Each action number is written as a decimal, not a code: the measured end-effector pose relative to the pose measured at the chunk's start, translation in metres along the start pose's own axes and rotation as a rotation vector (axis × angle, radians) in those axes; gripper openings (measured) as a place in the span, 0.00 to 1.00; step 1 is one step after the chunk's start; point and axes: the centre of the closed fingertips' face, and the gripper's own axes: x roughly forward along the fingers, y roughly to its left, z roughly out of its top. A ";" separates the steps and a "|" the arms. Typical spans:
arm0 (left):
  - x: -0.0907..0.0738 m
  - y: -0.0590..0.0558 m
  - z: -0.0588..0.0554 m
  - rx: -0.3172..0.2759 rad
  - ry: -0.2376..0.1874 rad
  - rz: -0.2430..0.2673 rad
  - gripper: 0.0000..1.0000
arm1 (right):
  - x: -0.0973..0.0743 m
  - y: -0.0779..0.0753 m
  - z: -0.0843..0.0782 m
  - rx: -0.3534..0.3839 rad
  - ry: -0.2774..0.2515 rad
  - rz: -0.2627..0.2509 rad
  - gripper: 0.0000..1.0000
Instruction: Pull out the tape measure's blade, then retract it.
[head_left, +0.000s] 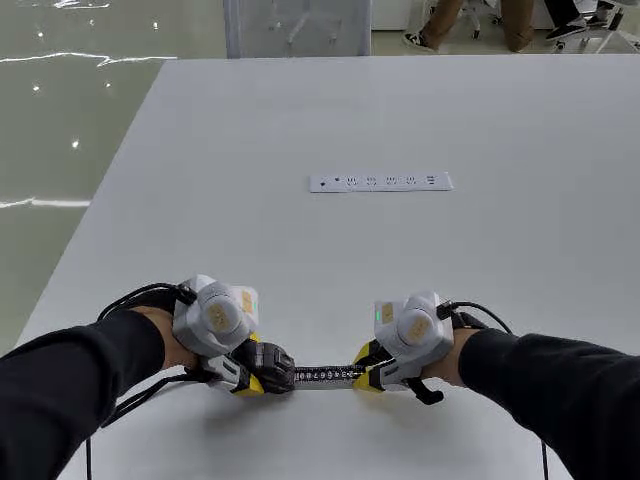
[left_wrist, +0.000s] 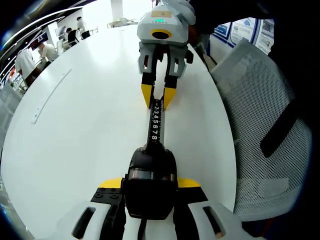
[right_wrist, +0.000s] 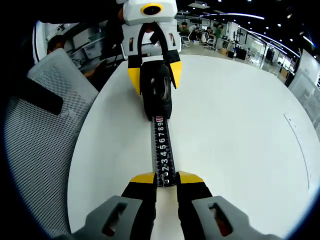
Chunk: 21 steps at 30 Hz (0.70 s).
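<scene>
— Left gripper (left_wrist: 150, 184): clamped on what?
— Shut tight on case (left_wrist: 151, 170), black, rounded, matte, wedged between yellow fingertips (left_wrist: 111, 183).
— And blade (right_wrist: 161, 145)?
— Stretched flat just over smooth white table (head_left: 400, 120); short, black with white numerals.
— Right gripper (right_wrist: 165, 179)?
— Pinched on blade's tip, yellow-tipped fingers together, facing case, near it.
</scene>
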 end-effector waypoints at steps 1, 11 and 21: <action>0.000 0.000 0.000 0.000 0.001 0.000 0.32 | -0.001 0.000 -0.001 0.001 0.001 -0.001 0.11; 0.000 -0.001 0.001 0.003 -0.003 0.002 0.32 | -0.006 0.000 -0.009 0.002 0.006 -0.009 0.11; 0.000 -0.001 0.001 0.005 0.002 0.004 0.33 | -0.015 -0.001 -0.021 0.009 0.022 -0.016 0.11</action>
